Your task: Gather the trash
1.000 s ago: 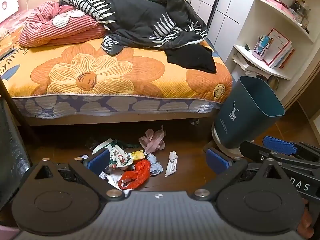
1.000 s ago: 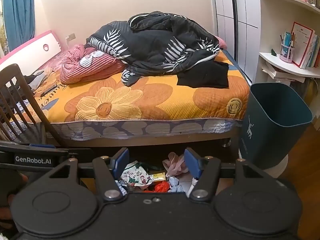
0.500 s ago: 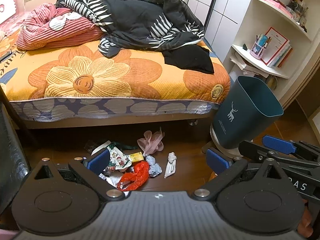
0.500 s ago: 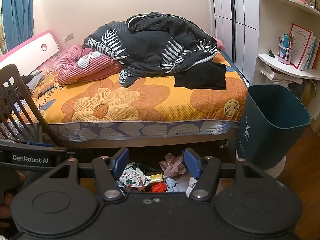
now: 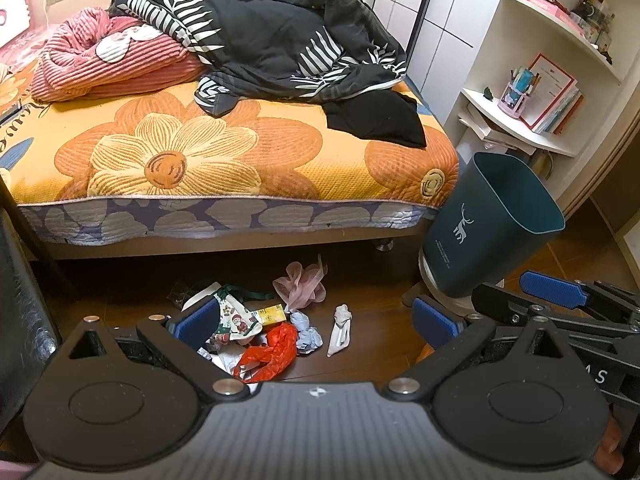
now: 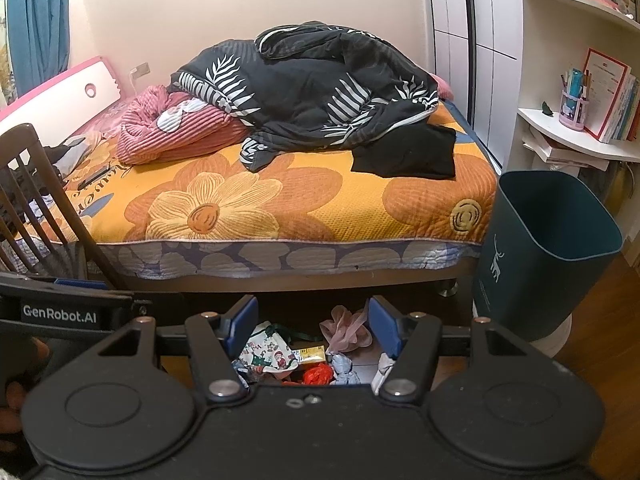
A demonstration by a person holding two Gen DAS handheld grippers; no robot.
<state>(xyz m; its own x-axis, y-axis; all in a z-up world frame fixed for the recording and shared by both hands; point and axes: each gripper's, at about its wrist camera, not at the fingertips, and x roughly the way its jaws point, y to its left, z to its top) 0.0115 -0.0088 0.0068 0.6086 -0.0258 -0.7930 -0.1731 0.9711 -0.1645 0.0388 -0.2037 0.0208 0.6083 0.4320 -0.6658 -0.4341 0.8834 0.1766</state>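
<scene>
Not started: trash pile (image 5: 276, 328) lies low-center on floor, bin (image 5: 492, 224) at right looks empty. Left gripper (image 5: 316, 320) & right gripper (image 6: 312, 328) both spread, holding nothing.

One dark green bin (image 5: 492, 228) stands at three o'clock. Six bits of trash lie at six o'clock: one pink net (image 5: 302, 284), one red bag (image 5: 272, 350), one Christmas wrapper (image 5: 236, 320), one yellow packet (image 5: 270, 314), one blue-white wad (image 5: 306, 330), one white wrapper (image 5: 340, 330).
</scene>
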